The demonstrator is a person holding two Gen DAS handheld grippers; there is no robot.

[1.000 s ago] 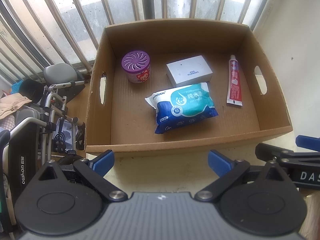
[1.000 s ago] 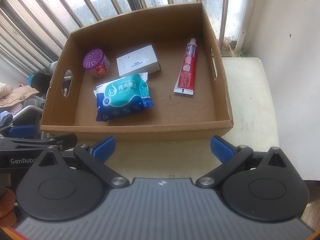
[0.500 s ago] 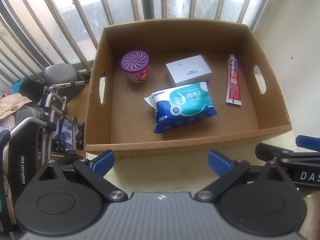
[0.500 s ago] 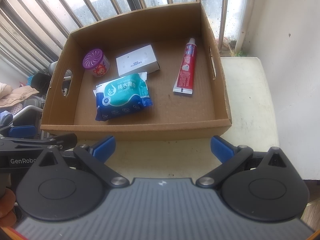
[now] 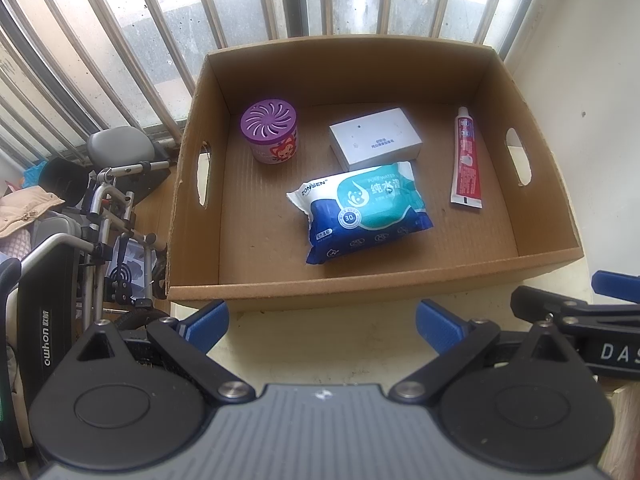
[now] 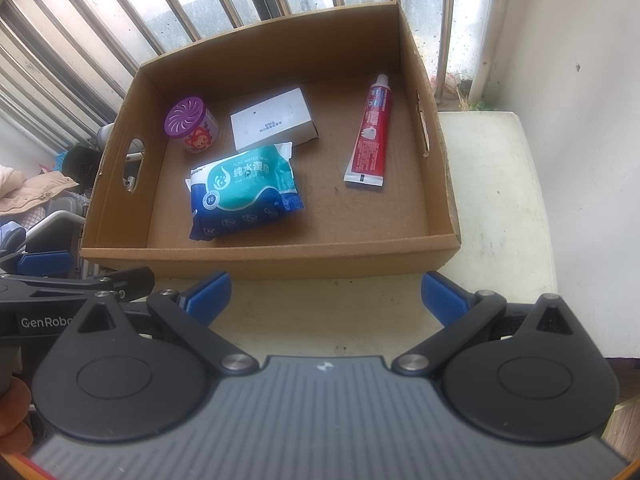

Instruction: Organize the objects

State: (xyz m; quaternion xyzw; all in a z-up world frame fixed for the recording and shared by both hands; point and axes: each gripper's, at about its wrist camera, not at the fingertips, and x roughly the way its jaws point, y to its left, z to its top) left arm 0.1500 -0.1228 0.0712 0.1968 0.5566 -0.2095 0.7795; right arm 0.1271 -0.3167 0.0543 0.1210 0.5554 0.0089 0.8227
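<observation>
A big brown box sits in the middle of both views, on a pale table. Window bars stand behind it, at the top of the frame.

Inside, a blue wipes pack lies in the middle. A white carton lies just behind it, maybe touching its top edge; it is hard to tell. A red tube lies flat near the right wall. A purple jar stands at the back left.

At the bottom of each frame, the left gripper and the right gripper hover in front of the box. Both are wide open and hold nothing.
</observation>
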